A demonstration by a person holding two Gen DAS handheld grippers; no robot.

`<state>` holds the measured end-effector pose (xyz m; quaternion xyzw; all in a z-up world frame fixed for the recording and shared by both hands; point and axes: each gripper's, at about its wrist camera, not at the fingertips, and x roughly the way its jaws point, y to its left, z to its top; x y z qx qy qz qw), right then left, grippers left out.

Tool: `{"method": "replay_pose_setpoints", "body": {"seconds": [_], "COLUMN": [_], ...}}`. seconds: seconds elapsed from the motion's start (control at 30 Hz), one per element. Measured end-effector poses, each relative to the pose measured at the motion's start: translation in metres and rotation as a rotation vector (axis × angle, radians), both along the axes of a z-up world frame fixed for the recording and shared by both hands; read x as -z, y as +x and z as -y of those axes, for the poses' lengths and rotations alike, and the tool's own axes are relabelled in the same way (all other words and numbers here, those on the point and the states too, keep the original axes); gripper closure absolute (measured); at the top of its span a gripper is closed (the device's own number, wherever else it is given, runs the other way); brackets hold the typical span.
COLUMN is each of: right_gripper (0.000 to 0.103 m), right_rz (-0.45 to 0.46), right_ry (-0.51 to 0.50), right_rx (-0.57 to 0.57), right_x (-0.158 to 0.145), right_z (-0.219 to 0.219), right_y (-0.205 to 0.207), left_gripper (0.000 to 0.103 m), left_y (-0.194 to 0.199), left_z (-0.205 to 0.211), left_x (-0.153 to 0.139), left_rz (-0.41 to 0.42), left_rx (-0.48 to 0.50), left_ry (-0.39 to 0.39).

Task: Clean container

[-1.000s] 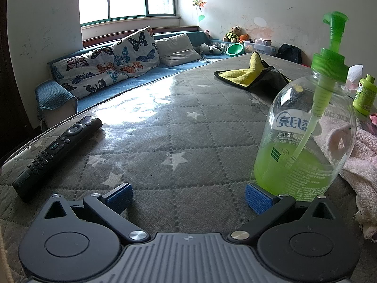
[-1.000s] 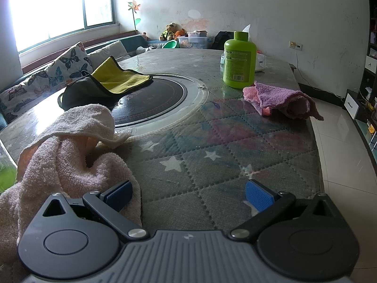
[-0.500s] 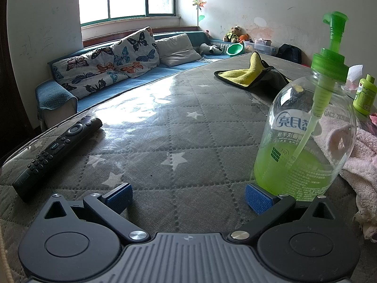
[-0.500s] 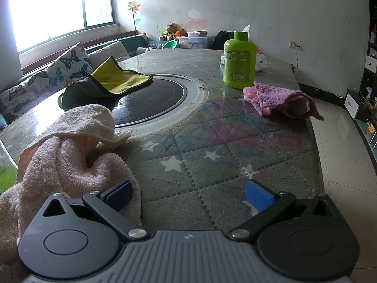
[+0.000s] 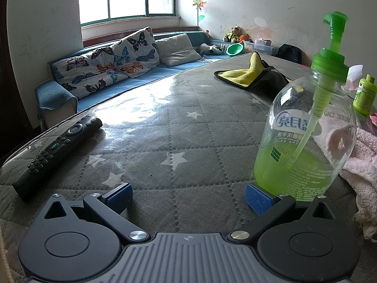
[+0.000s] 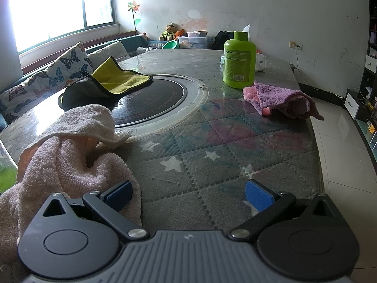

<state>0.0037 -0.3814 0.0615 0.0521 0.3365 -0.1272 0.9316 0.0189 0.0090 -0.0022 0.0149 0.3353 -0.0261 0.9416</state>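
A clear pump bottle (image 5: pixel 304 136) with a green pump head and green liquid stands upright on the quilted table, just ahead of my left gripper's right finger. My left gripper (image 5: pixel 188 197) is open and holds nothing. A pale pink towel (image 6: pixel 68 155) lies crumpled beside that bottle, also at the right edge of the left wrist view as the pale pink towel (image 5: pixel 360 155). My right gripper (image 6: pixel 188 194) is open and empty, its left finger right against the towel. An opaque green bottle (image 6: pixel 239 60) stands farther back.
A black remote (image 5: pixel 56 151) lies at the left. A yellow-and-grey cloth (image 6: pixel 110 82) rests on the round black hob (image 6: pixel 153 101). A purple cloth (image 6: pixel 280 100) lies near the table's right edge, with tiled floor (image 6: pixel 341 160) beyond. A sofa (image 5: pixel 113 70) runs behind.
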Motion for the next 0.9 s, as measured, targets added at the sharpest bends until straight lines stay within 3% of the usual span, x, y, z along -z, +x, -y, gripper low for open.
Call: {"method": "replay_pose_setpoints", "body": {"seconds": [0.9], "right_gripper": [0.000], "right_rz": [0.004], "right_ry": [0.005], "right_rx": [0.000], "right_x": [-0.0004], "right_z": [0.0017], "right_y": [-0.0013], "left_gripper": [0.000], "left_y": [-0.0002], "left_z": [0.0000], "left_x": [-0.0001], "left_rz": [0.000], "left_rx": [0.000], "left_ry": [0.000]}}
